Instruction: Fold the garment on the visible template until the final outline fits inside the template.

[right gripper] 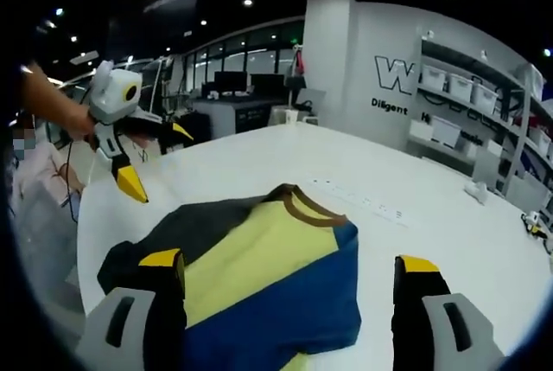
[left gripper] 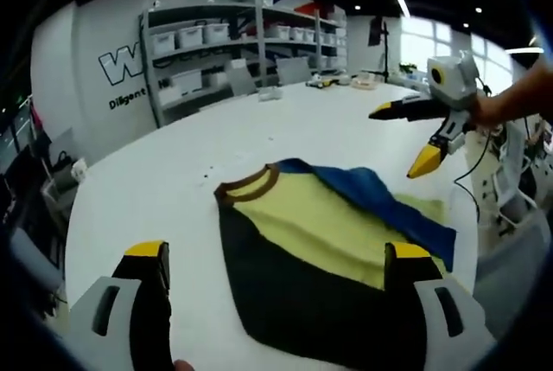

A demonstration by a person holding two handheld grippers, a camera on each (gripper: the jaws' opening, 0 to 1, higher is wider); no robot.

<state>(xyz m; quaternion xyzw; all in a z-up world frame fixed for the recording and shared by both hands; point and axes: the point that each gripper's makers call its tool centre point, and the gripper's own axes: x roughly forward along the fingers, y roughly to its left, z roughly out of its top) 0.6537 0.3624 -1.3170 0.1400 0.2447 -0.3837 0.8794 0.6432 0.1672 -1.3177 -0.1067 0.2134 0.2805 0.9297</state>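
1. A garment (left gripper: 333, 254) is seen lying flat on a white table (left gripper: 259, 137), partly folded, in the left gripper view.
2. The garment is made up of a yellow middle panel, a dark panel on one side, a blue panel on the other and a brown collar (left gripper: 248, 184).
3. In the left gripper view the blue panel is folded over the yellow one, beyond the collar on the far side of the garment.
4. No template outline can be made out around the garment in either view.
5. The left gripper (left gripper: 281, 259) is held above the near edge of the garment with its yellow-tipped jaws spread wide and nothing between them.
6. The right gripper (left gripper: 404, 139) is seen in the left gripper view raised above the table, beyond the blue side of the garment, its jaws parted and empty; a hand (left gripper: 497, 107) is wrapped around its handle.
7. In the right gripper view the garment (right gripper: 259, 276) is seen between the right gripper's (right gripper: 289, 269) own jaws, which are likewise released.
8. The left gripper (right gripper: 154, 159) is seen there too, off the dark side of the garment.
9. Shelves (left gripper: 242, 42) loaded with white bins are seen against the wall, well beyond the garment.
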